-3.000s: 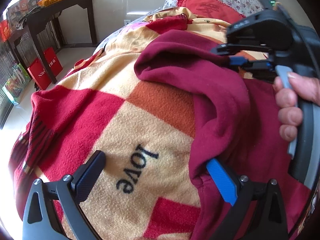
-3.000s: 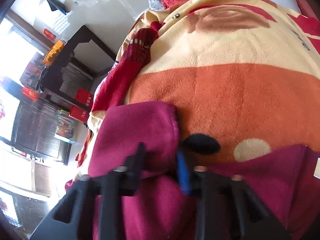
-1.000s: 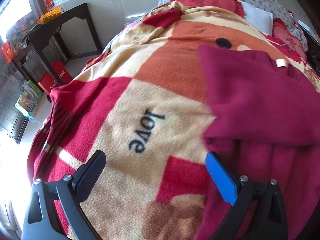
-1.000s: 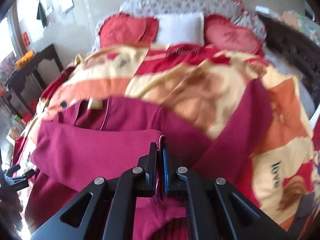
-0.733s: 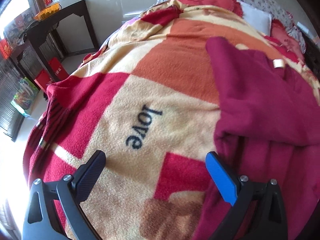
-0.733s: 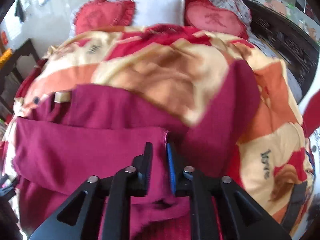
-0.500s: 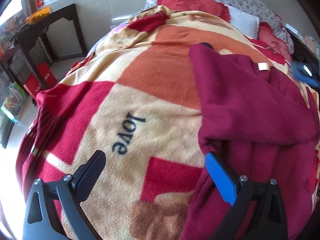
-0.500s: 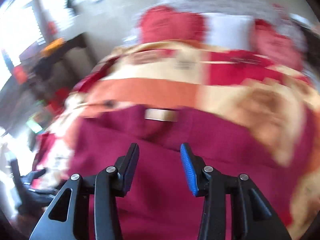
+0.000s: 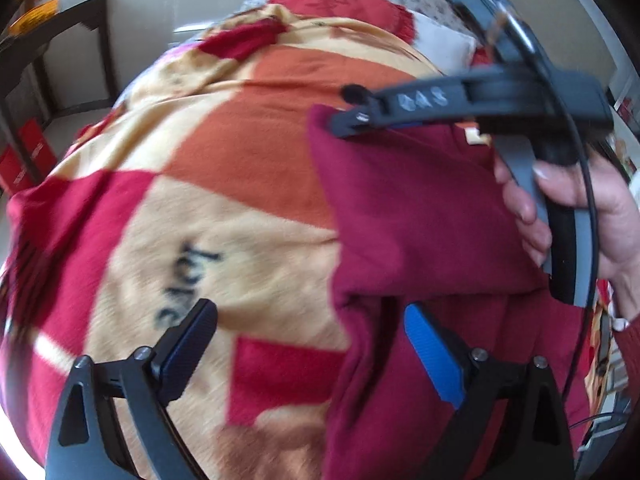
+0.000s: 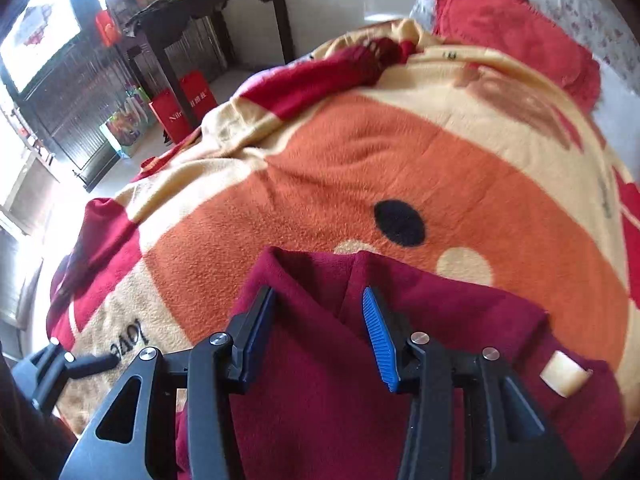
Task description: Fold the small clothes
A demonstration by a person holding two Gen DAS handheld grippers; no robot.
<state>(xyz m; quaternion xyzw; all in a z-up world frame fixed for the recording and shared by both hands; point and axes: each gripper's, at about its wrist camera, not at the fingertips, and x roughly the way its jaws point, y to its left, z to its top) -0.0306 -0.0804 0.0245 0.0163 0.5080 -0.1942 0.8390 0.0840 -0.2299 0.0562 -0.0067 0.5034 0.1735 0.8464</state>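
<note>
A maroon fleece garment [image 9: 420,220] with a tan neck label [image 10: 564,372] lies folded on a patterned blanket [image 9: 240,184]. My left gripper [image 9: 310,350] is low over the garment's left edge. Its jaws are closing, with that edge and bare blanket between them and neither pad pressing. My right gripper [image 10: 318,328] stands open over the garment's far left corner [image 10: 288,272], where a cloth fold rises between the pads. In the left wrist view the right gripper [image 9: 352,120] reaches in from the right, held by a hand [image 9: 568,200]. The left gripper [image 10: 96,360] shows at the lower left of the right wrist view.
The blanket [image 10: 360,160] covers a bed, with a red heart pillow [image 10: 512,28] and a white pillow [image 9: 440,40] at its head. A dark wooden table [image 10: 216,4] and red bags [image 10: 184,104] stand on the floor beyond the bed's left side.
The right gripper let go of the garment's edge, opened, and swung across to the garment's far left corner. The left gripper tilted a little and its jaws narrowed.
</note>
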